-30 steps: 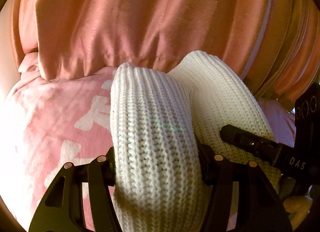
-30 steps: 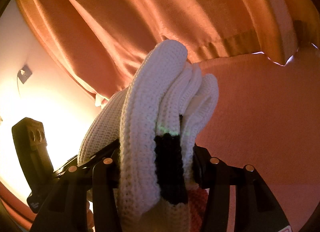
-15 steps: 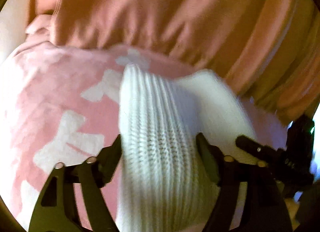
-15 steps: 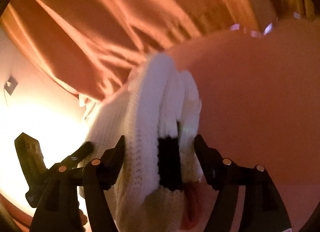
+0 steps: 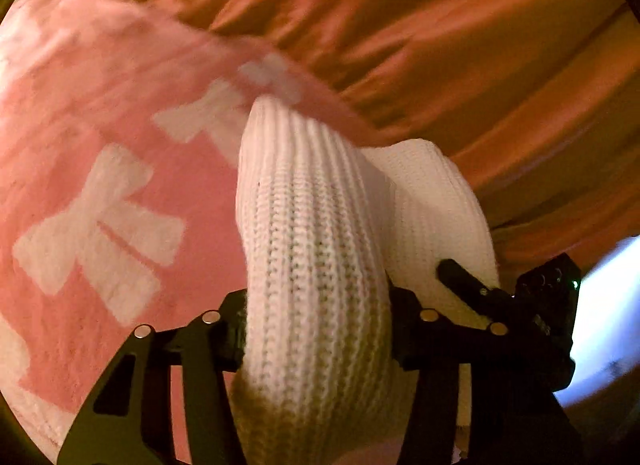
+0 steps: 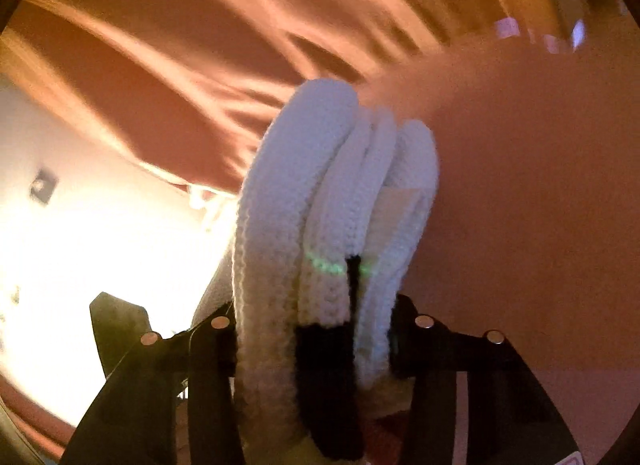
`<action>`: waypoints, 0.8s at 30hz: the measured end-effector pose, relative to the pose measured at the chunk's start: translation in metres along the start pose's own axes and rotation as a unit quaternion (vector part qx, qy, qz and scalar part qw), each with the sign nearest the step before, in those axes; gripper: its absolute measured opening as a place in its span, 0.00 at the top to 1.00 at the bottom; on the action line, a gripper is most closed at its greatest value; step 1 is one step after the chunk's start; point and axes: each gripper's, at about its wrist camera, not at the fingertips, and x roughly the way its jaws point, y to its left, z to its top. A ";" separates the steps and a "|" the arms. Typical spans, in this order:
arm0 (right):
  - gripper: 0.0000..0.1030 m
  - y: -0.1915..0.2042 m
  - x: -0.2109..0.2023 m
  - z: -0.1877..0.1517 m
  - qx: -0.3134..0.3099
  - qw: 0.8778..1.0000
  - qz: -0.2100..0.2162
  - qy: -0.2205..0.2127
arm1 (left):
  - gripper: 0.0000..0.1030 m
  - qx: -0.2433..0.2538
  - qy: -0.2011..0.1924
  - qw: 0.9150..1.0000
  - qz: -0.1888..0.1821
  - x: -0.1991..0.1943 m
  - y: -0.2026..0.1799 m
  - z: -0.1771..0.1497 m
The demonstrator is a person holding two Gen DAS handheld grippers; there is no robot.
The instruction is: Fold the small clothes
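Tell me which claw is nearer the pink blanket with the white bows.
Left. The left claw, shut on the white knit garment, has the pink blanket directly ahead and below. The right claw, also gripping the knit, faces orange curtain; no blanket shows there.

Pink bow-print blanket (image 5: 100, 169) lies below orange satin curtain (image 5: 460, 45).

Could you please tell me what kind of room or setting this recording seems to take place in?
Probably a bedroom at home: a pink blanket with white bows lies spread out like bedding, orange curtains hang behind it, and both tools hold a white knit garment.
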 end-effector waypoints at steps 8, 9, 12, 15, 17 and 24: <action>0.45 -0.032 -0.039 -0.028 0.015 0.994 -0.111 0.000 | 0.41 0.063 0.038 0.996 0.059 0.019 -0.027 -0.029; 0.45 -0.027 -0.048 -0.028 0.013 0.993 -0.115 -0.015 | 0.40 0.076 0.025 0.994 0.071 0.012 -0.033 -0.031; 0.65 0.015 -0.086 -0.038 -0.052 0.985 -0.139 -0.088 | 0.39 0.128 -0.019 0.983 0.127 -0.008 -0.050 -0.045; 0.90 0.046 -0.080 -0.046 -0.092 0.986 -0.128 -0.051 | 0.39 0.168 -0.031 0.969 0.177 -0.013 -0.056 -0.055; 0.91 0.044 -0.062 -0.050 -0.107 0.980 -0.163 -0.031 | 0.39 0.169 -0.030 0.969 0.180 -0.013 -0.057 -0.059; 1.00 -0.012 -0.022 -0.022 -0.065 0.977 -0.202 0.011 | 0.27 0.170 0.016 0.967 0.192 0.007 -0.047 -0.070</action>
